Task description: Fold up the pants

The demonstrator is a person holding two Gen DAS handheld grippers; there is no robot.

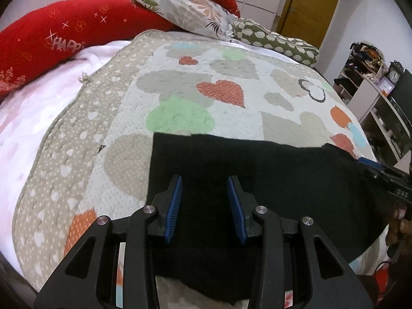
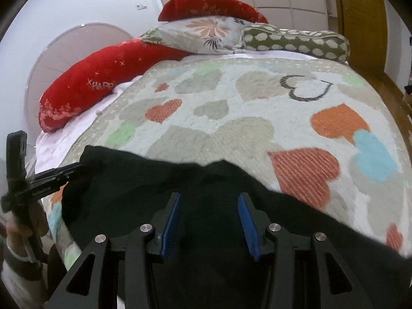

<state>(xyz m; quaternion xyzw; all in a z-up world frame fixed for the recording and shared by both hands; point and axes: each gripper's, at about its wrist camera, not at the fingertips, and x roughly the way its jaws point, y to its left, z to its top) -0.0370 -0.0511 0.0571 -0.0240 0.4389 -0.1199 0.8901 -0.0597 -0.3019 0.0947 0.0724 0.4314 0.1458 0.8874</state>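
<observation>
Black pants (image 1: 257, 180) lie flat on the near part of the heart-patterned quilt (image 1: 193, 90); they also show in the right wrist view (image 2: 180, 180). My left gripper (image 1: 205, 180) is open and empty, its blue pads (image 1: 175, 203) hovering over the left part of the pants near their left edge. My right gripper (image 2: 208, 198) is open and empty over the right part of the pants. The right gripper shows at the right edge of the left wrist view (image 1: 386, 177); the left gripper shows at the left of the right wrist view (image 2: 51, 175).
Red bolster pillows (image 1: 64, 36), a floral pillow (image 1: 190, 10) and a green spotted bolster (image 1: 278, 41) lie at the head of the bed. A white blanket (image 1: 33, 113) lies left of the quilt. Shelves (image 1: 373, 90) stand at the right, a wooden door (image 1: 309, 7) beyond.
</observation>
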